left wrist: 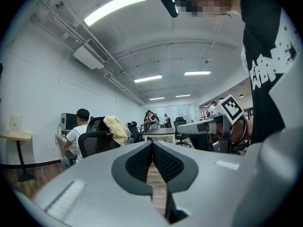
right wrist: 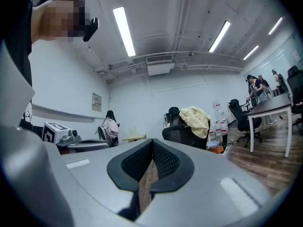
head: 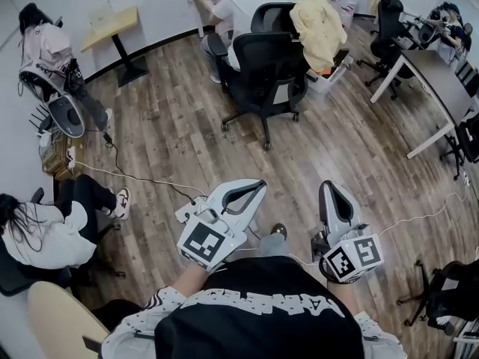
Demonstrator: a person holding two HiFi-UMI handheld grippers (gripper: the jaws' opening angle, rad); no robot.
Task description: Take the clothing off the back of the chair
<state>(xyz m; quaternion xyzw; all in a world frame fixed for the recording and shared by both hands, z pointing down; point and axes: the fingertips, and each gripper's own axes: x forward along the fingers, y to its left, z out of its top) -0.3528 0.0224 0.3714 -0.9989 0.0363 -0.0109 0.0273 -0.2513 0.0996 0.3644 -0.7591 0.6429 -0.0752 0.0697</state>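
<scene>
A pale yellow garment point(head: 318, 22) hangs over the back of a black office chair point(head: 274, 15) at the far side of the room. It also shows small in the left gripper view as the garment point(left wrist: 117, 128) and in the right gripper view as the garment point(right wrist: 195, 119). My left gripper point(head: 260, 185) and right gripper point(head: 329, 185) are held level in front of the person's body, well short of the chair and pointing toward it. In their own views the left gripper point(left wrist: 152, 144) and right gripper point(right wrist: 152, 141) have their jaws together with nothing between them.
A second black chair point(head: 262, 73) stands in front of the draped one, beside a seated person in white point(head: 241, 6). Another person point(head: 45, 230) sits at the left. A white desk point(head: 438, 81) stands at the right, a small table point(head: 112, 25) far left, and a cable point(head: 150, 178) crosses the wood floor.
</scene>
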